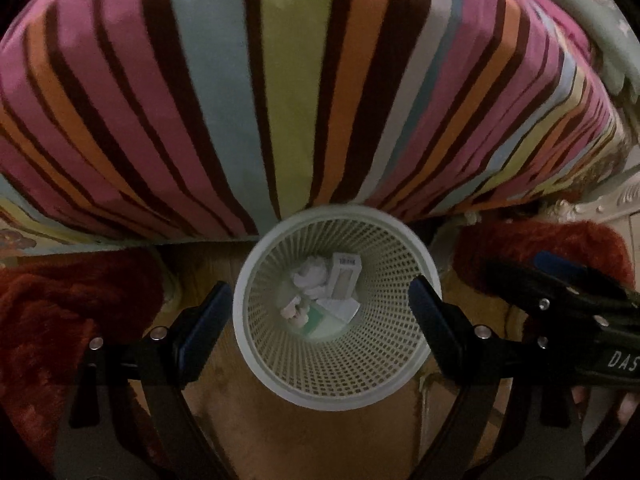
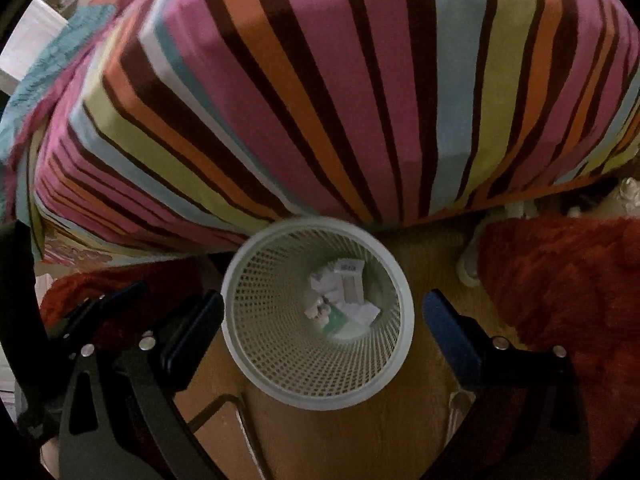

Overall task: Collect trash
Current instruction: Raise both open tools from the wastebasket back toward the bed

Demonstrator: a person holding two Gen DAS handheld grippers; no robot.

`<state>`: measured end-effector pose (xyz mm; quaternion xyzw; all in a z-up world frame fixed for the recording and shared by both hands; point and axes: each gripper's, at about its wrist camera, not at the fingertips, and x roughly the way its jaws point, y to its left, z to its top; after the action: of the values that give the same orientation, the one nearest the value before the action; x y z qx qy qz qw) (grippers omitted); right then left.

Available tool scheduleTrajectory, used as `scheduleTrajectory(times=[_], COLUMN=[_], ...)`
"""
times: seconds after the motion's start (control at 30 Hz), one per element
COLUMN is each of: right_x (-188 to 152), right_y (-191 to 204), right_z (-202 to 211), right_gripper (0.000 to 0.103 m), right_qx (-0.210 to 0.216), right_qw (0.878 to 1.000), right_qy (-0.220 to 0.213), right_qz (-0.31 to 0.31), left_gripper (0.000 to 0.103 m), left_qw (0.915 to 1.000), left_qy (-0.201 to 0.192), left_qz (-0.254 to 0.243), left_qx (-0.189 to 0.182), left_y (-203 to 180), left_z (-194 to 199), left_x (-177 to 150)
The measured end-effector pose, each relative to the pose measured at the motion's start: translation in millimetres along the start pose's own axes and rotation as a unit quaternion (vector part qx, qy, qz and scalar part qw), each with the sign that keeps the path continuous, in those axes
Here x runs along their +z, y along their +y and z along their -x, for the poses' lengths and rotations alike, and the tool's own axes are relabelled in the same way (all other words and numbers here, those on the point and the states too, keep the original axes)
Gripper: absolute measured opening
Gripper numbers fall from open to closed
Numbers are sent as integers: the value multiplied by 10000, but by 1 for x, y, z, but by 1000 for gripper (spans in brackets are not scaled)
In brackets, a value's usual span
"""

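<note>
Both the left gripper (image 1: 320, 312) and right gripper (image 2: 324, 324) hang with jaws spread wide and holding nothing, directly above a white mesh wastebasket (image 1: 276, 368) containing crumpled paper (image 1: 310, 274) and a small box (image 1: 344, 280), standing on the wooden floor (image 2: 420, 420) against the striped bed (image 1: 300, 100), between 2 red rugs (image 1: 60, 312).

Below the left claw (image 1: 320, 312), the trash (image 1: 324, 292) at the bottom of the mesh basket (image 1: 256, 320) is too small and blurred to sort out: crumpled white pieces, a carton with unreadable print, something green. Ahead of both claws, the striped bed (image 1: 280, 80) runs off the picture's top and sides. The right claw (image 2: 326, 326) covers part of the wire object (image 2: 224, 404) behind its left finger, leaving it unidentifiable.
</note>
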<state>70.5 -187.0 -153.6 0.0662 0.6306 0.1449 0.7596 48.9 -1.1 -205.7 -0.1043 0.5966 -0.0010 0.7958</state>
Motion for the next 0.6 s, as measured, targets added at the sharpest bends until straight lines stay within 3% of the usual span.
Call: scheduleTrajectory(times=[0.3,0.47,0.6], right_x=[-2,0,9], right_y=[3,7,12], right_z=[23,49,63], right_gripper=[95,95,95], right_qx=[95,48,105], right_qw=[9989,9928,9900], right_qy=[-435,-1153,-1328], right_qz=[159,317,467], left_gripper=[87,87,87], left_qw=[9984,9949,9908], left_qy=[-551,-986,-1330], left_qz=[-107,-232,-240], left_qx=[-24,10,77], left_y=[-3,-4,-1], left_z=[33,59,81], left_x=[-1,3,9])
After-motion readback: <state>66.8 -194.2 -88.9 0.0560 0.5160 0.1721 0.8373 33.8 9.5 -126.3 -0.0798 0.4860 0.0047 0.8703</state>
